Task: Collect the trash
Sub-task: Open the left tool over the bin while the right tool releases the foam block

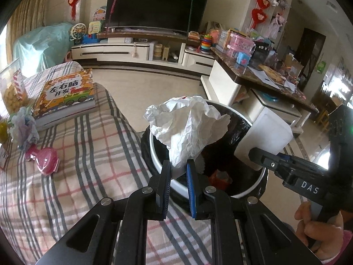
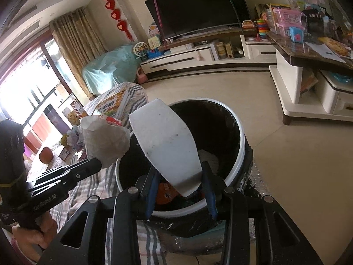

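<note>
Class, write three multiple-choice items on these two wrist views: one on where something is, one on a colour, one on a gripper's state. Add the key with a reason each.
1. Where is the white foam slab?
A. on the plaid cover
B. over the open bin
C. on the TV stand

2. What colour is the bin's liner?
A. black
B. blue
C. white

3. What is the left gripper doing?
A. open, empty
B. shut on the book
C. shut on the crumpled white paper

Key: B, the right gripper holds the slab above the bin's white rim; A, the liner is dark inside and over the rim; C, the paper's tail sits between the fingers.
</note>
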The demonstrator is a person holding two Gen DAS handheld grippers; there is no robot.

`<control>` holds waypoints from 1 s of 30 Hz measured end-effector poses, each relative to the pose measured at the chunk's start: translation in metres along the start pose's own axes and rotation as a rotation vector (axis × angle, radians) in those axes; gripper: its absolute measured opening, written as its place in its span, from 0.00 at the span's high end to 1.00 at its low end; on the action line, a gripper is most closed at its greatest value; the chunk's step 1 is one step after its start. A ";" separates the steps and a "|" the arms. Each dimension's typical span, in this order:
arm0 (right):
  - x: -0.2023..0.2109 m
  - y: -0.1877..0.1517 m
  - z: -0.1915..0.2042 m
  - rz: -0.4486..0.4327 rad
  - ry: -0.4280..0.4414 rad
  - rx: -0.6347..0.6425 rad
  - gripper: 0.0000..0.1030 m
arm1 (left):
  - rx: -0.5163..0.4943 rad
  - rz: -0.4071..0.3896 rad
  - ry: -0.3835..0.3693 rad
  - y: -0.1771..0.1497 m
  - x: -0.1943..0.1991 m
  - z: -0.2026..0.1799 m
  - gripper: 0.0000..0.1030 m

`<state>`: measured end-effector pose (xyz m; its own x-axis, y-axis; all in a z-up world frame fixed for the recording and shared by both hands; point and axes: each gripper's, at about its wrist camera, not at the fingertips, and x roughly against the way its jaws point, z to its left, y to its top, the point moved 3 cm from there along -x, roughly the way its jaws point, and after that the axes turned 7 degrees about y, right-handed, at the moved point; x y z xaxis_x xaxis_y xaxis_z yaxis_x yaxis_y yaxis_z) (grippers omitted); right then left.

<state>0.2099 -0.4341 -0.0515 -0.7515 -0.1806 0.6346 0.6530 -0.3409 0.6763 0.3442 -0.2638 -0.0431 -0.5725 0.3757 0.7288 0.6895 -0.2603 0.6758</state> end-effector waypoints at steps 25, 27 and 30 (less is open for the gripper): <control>-0.020 0.009 -0.007 0.050 -0.016 -0.008 0.61 | 0.015 0.037 -0.001 0.011 -0.018 -0.011 0.87; -0.020 0.010 -0.007 0.049 -0.015 -0.007 0.61 | 0.017 0.038 -0.006 0.012 -0.018 -0.011 0.86; -0.021 0.011 -0.009 0.053 -0.016 -0.010 0.60 | 0.021 0.042 -0.014 0.012 -0.017 -0.012 0.81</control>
<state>0.2323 -0.4426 -0.0604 -0.7140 -0.1845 0.6754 0.6911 -0.3403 0.6377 0.3568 -0.2841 -0.0460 -0.5368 0.3770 0.7548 0.7220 -0.2576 0.6421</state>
